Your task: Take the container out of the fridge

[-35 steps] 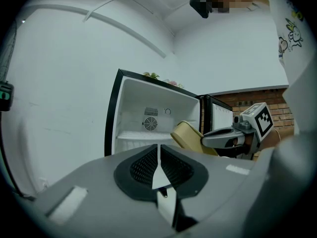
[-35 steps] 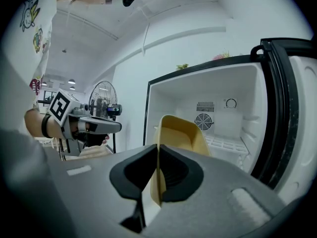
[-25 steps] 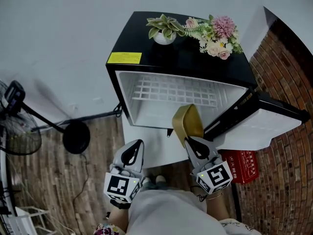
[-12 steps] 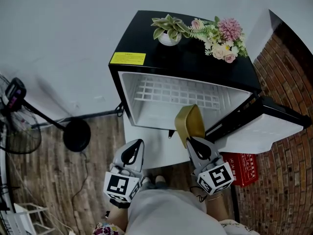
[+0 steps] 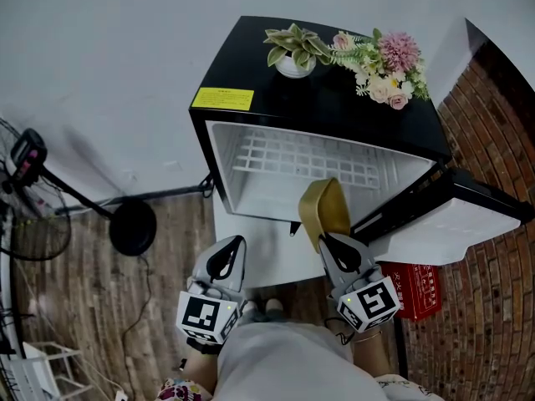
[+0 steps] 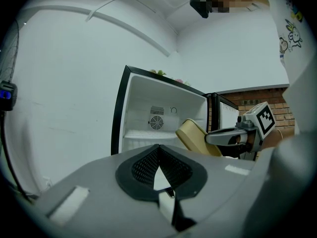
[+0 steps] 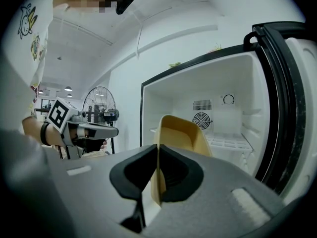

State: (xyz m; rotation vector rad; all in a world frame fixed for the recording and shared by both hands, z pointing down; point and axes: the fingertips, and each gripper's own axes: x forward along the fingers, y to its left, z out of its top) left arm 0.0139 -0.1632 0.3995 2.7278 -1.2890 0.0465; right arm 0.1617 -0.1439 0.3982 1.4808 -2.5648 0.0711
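A tan open container [image 5: 324,210] hangs tilted in front of the open black fridge [image 5: 318,107], outside its white interior [image 5: 292,174]. My right gripper [image 5: 328,239] is shut on the container's wall; in the right gripper view the thin rim [image 7: 159,182] sits pinched between the dark pads, and the container [image 7: 181,133] rises ahead of them. My left gripper [image 5: 232,246] hovers to the left of the container, shut and empty, its jaws [image 6: 158,166] together. The left gripper view shows the container [image 6: 195,135] held by the right gripper [image 6: 225,138].
The fridge door [image 5: 451,215] stands open to the right, over a red box [image 5: 414,289] on the floor. A potted plant [image 5: 292,53] and flowers [image 5: 389,69] sit on the fridge top. A fan stand [image 5: 129,224] is at left, a brick wall [image 5: 493,140] at right.
Only the head view has drifted a little; both grippers and the container keep their places in front of the fridge.
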